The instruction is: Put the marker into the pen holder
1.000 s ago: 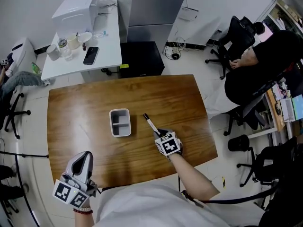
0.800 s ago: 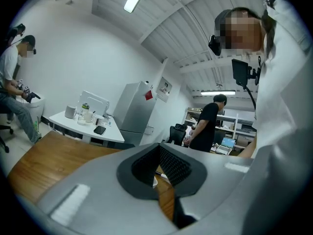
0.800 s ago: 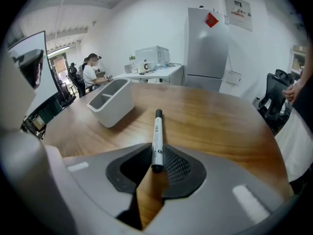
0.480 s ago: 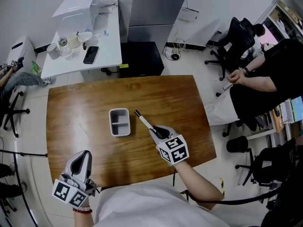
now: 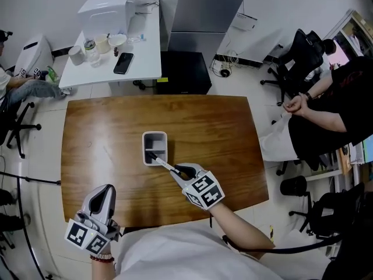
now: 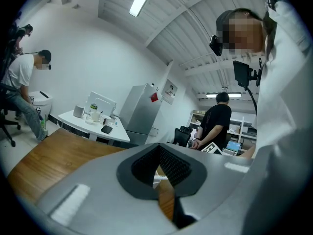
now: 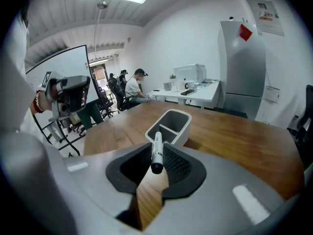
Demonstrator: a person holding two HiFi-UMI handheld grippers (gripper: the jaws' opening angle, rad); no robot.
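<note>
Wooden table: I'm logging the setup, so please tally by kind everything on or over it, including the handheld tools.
Marker: 1
Pen holder: 1
Grippers: 2 (left gripper, right gripper)
Total: 4

Bare tabletop point(image 5: 105, 133) surrounds the pen holder point(image 5: 155, 134), whose divider point(image 7: 167, 129) splits its mouth

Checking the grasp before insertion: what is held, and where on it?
The right gripper holds the marker by its rear end; the left gripper holds nothing.
</note>
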